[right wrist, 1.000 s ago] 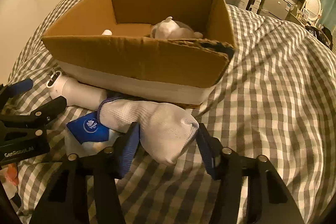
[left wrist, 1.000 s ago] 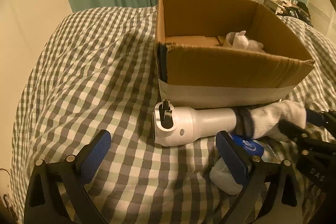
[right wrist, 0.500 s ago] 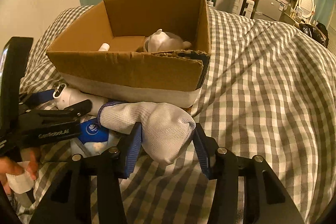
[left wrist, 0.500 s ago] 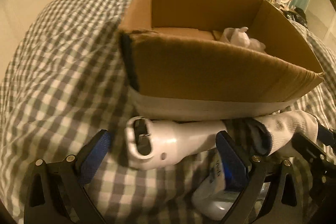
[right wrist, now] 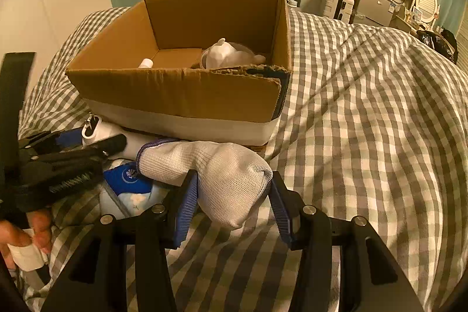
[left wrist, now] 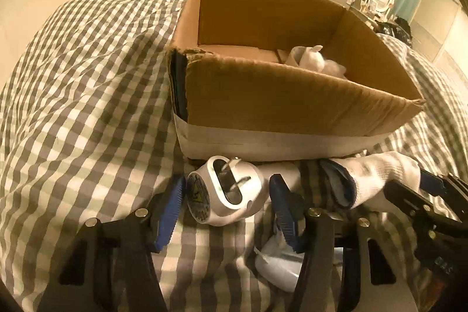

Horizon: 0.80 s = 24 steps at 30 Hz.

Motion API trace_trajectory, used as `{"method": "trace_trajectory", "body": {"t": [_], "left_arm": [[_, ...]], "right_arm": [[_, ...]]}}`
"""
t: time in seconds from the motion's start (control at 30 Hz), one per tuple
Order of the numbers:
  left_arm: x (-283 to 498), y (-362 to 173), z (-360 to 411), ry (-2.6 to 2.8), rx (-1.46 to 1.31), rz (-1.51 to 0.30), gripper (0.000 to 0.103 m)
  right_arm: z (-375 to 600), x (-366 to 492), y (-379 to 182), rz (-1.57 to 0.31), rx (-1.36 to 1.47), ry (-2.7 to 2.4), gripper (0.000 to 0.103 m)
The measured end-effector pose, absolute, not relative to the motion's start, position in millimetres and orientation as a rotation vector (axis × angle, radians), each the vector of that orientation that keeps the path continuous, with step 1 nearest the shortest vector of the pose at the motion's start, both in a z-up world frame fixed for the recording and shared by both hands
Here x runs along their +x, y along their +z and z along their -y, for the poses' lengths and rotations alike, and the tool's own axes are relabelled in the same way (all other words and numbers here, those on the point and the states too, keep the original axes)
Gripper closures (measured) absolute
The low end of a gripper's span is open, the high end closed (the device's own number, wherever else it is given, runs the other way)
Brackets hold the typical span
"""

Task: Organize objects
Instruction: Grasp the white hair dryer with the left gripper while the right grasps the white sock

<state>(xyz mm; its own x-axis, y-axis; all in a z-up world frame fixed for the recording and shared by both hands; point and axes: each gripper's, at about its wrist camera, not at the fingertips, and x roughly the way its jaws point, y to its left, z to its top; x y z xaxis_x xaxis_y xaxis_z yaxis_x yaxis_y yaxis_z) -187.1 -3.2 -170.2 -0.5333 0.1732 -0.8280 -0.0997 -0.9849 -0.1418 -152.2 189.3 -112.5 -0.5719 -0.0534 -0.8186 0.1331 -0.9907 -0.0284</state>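
Note:
A white plug-in device with metal prongs on its end lies on the checked bed cover against the front of a cardboard box. My left gripper is closing around its head, and the blue pads sit against both sides. In the right wrist view the device shows under the left gripper. A white sock with a dark cuff lies in front of the box. My right gripper is shut on the sock's toe end. The left wrist view also shows the sock and right gripper.
A blue and white tissue pack lies between the grippers. The box holds a white crumpled bag and a small white bottle. A person's hand holds the left gripper. Checked cover stretches to the right.
The left gripper's jaws have come together from wide open around the device's head, and its view has swung to face the pronged end. The right gripper tightened slightly on the sock.

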Motion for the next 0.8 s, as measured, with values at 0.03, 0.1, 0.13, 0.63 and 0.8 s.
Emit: {"method": "trace_trajectory", "body": {"t": [0.03, 0.1, 0.13, 0.63, 0.8], "left_arm": [[-187, -170, 2, 2.618, -1.43, 0.106, 0.044], [-181, -168, -2, 2.623, -1.43, 0.065, 0.044], [-176, -166, -5, 2.626, -1.429, 0.043, 0.045], [-133, -118, 1, 2.683, -1.345, -0.012, 0.047], [-124, -105, 1, 2.702, -1.312, -0.022, 0.047]], "right_arm": [[-190, -151, -112, -0.135, 1.396, -2.695, 0.055], [-190, -149, -110, -0.143, 1.39, -2.702, 0.055], [-191, -148, -109, -0.146, 1.388, -2.705, 0.055], [-186, -114, -72, -0.212, 1.275, -2.792, 0.055], [-180, -100, -55, -0.239, 1.222, -2.812, 0.055]]}}
